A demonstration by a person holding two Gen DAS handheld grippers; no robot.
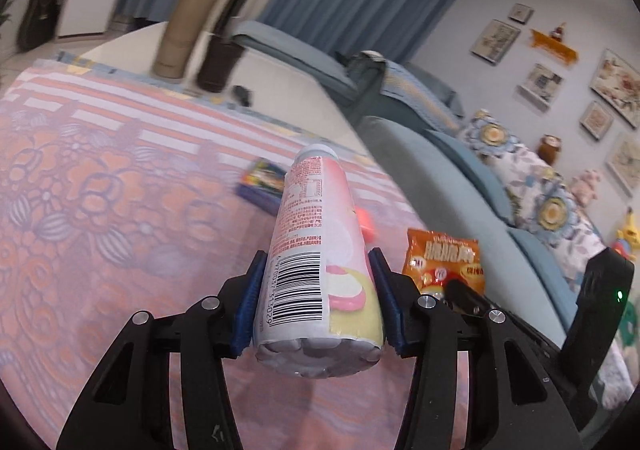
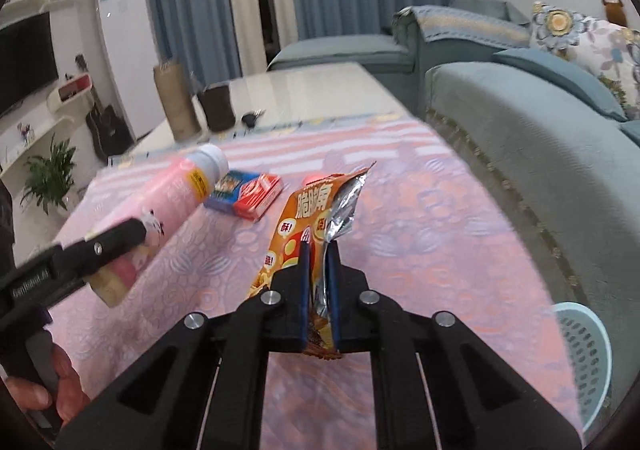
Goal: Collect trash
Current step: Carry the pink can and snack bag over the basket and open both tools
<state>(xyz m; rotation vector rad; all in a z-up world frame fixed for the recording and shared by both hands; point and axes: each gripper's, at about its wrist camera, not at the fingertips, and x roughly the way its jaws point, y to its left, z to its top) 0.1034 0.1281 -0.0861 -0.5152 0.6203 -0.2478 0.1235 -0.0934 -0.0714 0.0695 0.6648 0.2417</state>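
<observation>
My left gripper (image 1: 316, 270) is shut on a pink and white drink bottle (image 1: 308, 234), held above the table with its white cap pointing away. The bottle also shows in the right wrist view (image 2: 160, 205), with the left gripper (image 2: 116, 246) on its base. My right gripper (image 2: 318, 250) is shut on an orange snack bag (image 2: 308, 209), torn open with a silver inside, lifted off the table. The bag shows in the left wrist view (image 1: 444, 262) beside the bottle. A blue and red small box (image 2: 246, 193) lies on the tablecloth; it shows blurred in the left wrist view (image 1: 262, 185).
The table has a pink patterned cloth (image 2: 420, 242). A small red round object (image 2: 310, 179) lies behind the bag. A light blue perforated basket (image 2: 584, 362) stands low at the right. A tan cylinder (image 1: 184, 33) and a dark cup (image 1: 218, 63) stand at the far end. A blue sofa (image 2: 520, 121) runs along the right.
</observation>
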